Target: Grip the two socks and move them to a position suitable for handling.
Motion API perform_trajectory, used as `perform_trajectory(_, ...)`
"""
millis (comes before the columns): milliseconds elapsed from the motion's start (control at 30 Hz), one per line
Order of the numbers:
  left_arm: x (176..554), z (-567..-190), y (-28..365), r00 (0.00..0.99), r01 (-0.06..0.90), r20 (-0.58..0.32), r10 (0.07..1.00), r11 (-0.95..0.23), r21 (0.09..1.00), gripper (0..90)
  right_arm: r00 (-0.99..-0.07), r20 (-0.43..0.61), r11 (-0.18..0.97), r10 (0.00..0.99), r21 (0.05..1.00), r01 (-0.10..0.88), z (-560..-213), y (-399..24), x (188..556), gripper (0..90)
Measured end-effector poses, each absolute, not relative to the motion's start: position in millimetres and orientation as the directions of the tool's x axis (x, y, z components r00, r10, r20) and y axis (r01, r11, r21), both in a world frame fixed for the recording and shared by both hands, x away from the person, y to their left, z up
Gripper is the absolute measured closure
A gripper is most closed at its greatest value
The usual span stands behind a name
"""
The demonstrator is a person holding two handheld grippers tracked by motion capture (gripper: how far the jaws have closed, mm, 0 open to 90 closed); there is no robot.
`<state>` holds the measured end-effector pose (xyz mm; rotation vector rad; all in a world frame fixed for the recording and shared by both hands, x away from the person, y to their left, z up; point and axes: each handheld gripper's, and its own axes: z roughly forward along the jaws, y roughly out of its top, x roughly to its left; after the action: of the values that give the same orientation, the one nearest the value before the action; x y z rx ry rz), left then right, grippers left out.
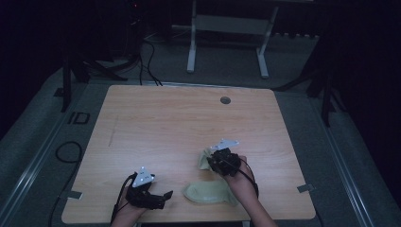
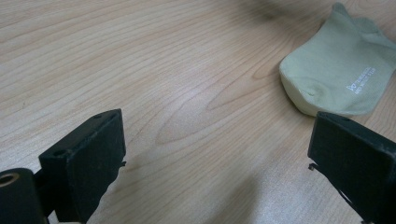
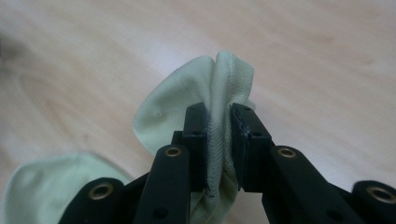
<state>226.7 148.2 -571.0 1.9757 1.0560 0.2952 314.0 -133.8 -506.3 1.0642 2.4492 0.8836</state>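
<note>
Two pale green socks are on the wooden table (image 1: pixel 179 118). One sock (image 1: pixel 208 192) lies flat near the front edge, right of centre; in the left gripper view this sock (image 2: pixel 336 79) is at the upper right, with small white print on it. My right gripper (image 3: pixel 218 116) is shut on the ribbed edge of the other sock (image 3: pixel 187 98), which is bunched and hangs between the pads. In the high view that sock (image 1: pixel 204 160) pokes out to the left of my right gripper (image 1: pixel 215 158). My left gripper (image 2: pixel 215 144) stands open over bare wood near the front left (image 1: pixel 163 197).
A small round grommet (image 1: pixel 225 100) sits in the table near its far edge. Beyond the table stand a white frame leg (image 1: pixel 191 52) and dark stands on grey carpet. Cables (image 1: pixel 66 153) lie on the floor to the left.
</note>
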Motion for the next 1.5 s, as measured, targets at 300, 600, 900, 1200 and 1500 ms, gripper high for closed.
perform_trajectory(300,227.9,-570.9,147.7,0.612,0.569,-0.168,0.773,-0.282,0.773,4.2,-0.673,-0.067,0.558,0.736,0.622,0.549,-530.6,-114.9,322.6,75.9)
perform_trajectory(600,229.2,-567.2,140.1,0.645,0.554,-0.167,0.746,-0.306,0.774,11.0,-0.66,-0.059,0.551,0.749,0.607,0.572,-551.8,-96.7,336.2,69.2)
perform_trajectory(900,251.3,-554.9,125.5,0.661,0.551,-0.158,0.733,-0.331,0.766,20.5,-0.674,-0.008,0.529,0.739,0.625,0.574,-521.8,-110.0,334.9,55.3)
perform_trajectory(1200,294.2,-551.5,91.5,0.685,0.543,-0.115,0.719,-0.399,0.739,40.2,-0.674,0.011,0.512,0.738,0.641,0.571,-510.7,-117.7,341.1,61.2)
perform_trajectory(1500,318.7,-564.2,71.4,0.692,0.54,-0.057,0.719,-0.464,0.702,61.6,-0.699,0.034,0.558,0.714,0.575,0.598,-541.2,-116.8,346.5,68.2)
